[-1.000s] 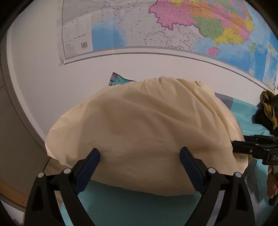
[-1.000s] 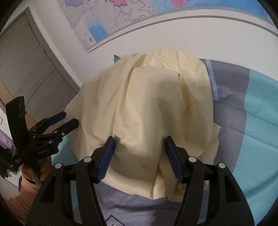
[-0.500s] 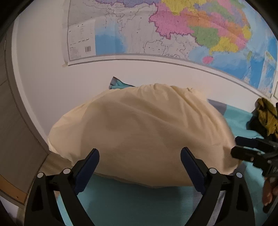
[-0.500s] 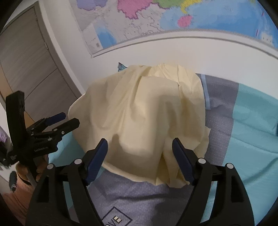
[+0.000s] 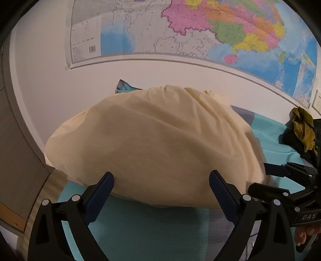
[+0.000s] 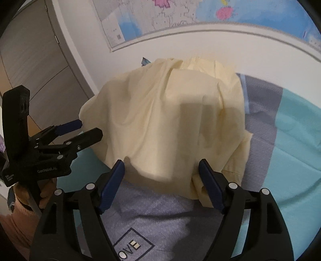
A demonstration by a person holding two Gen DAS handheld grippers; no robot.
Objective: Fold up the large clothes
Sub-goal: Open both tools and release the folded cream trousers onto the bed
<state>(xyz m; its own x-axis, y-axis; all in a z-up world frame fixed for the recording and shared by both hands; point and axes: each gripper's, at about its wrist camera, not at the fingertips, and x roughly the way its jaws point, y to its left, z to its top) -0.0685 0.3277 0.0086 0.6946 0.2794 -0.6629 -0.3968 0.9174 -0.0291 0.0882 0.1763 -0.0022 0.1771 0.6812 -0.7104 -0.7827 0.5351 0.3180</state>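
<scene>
Hovering wide and empty, left tongs (image 5: 160, 192) and right tongs (image 6: 161, 180), just opened, face the cream garment (image 6: 170, 120) heaped mid-frame on the bed (image 6: 297, 140); between folds, next calls for regripping an edge.

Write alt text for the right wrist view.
A pale yellow garment lies bunched on a grey and teal bedspread, just beyond the open right gripper. The left gripper, also open, reaches in from the left; a wall map hangs behind.
</scene>
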